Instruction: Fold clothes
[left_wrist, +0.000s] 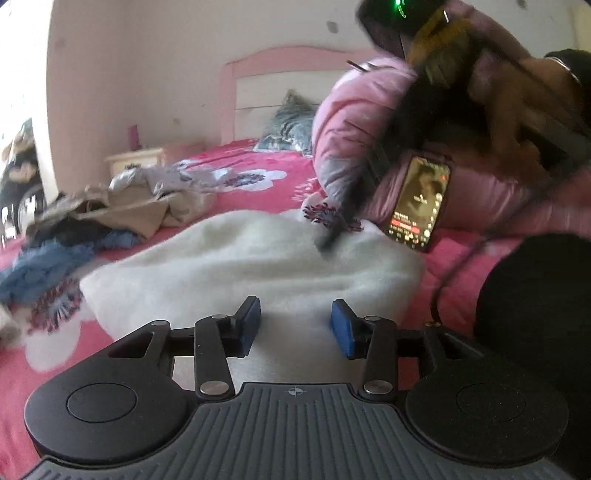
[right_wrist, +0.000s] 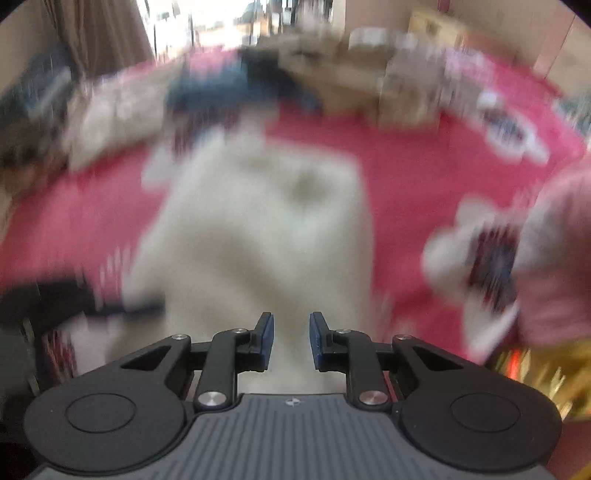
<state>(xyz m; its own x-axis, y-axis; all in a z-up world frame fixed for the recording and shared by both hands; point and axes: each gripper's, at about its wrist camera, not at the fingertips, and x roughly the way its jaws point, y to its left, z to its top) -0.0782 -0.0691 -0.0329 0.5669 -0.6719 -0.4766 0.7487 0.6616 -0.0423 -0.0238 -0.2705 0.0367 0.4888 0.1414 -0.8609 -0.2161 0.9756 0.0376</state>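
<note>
The left gripper (left_wrist: 295, 325) hangs low over a white fleece garment (left_wrist: 251, 258) spread on the pink flowered bedsheet (left_wrist: 251, 177), its blue-padded fingers wide apart and empty. The right gripper (right_wrist: 291, 339), fingers narrowly parted and empty, points along the same garment (right_wrist: 258, 229); that view is blurred. Beyond lie a lit phone (left_wrist: 419, 203), its writing unreadable, a pile of clothes (left_wrist: 122, 206) and a pillow (left_wrist: 291, 125).

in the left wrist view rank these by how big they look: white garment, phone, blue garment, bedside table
1. white garment, though it lies nearest the camera, which inflates it
2. blue garment
3. phone and bedside table look alike in size; the table sits farther back, so unranked
</note>
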